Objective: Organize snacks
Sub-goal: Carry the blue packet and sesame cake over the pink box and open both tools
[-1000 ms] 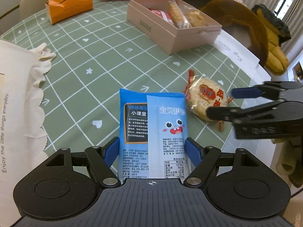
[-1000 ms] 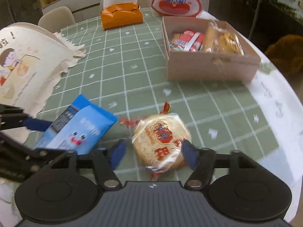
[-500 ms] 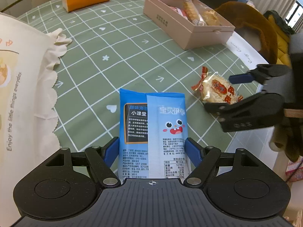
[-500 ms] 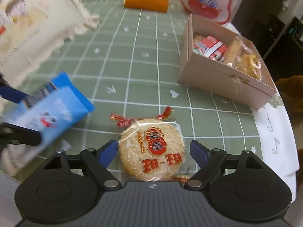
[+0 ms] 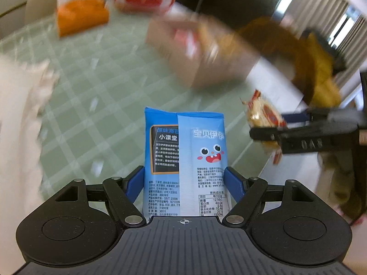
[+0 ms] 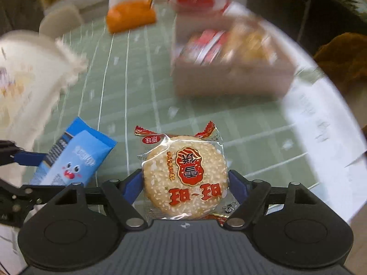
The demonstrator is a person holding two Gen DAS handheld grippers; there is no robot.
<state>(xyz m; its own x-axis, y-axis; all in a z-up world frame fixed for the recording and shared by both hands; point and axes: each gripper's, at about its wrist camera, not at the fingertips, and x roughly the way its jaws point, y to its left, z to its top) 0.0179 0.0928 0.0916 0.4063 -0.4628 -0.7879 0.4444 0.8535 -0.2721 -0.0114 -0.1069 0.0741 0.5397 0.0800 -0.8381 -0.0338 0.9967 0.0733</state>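
Partly done, I'd judge: the cardboard box [image 6: 231,80] at the far side of the table [image 6: 142,87] already has several wrapped snacks in it (blurred, can't count), and two more are off the table, not yet boxed. Left gripper [image 5: 184,183] is clamped on the blue snack packet [image 5: 183,160], pads on both long edges. Right gripper [image 6: 184,183] is closed around the round rice cracker [image 6: 185,174], wrapper pinched on both sides, box ahead.

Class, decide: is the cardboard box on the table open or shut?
Open. The cardboard box has no lid over it, and red and golden wrapped snacks show inside, though blurred.
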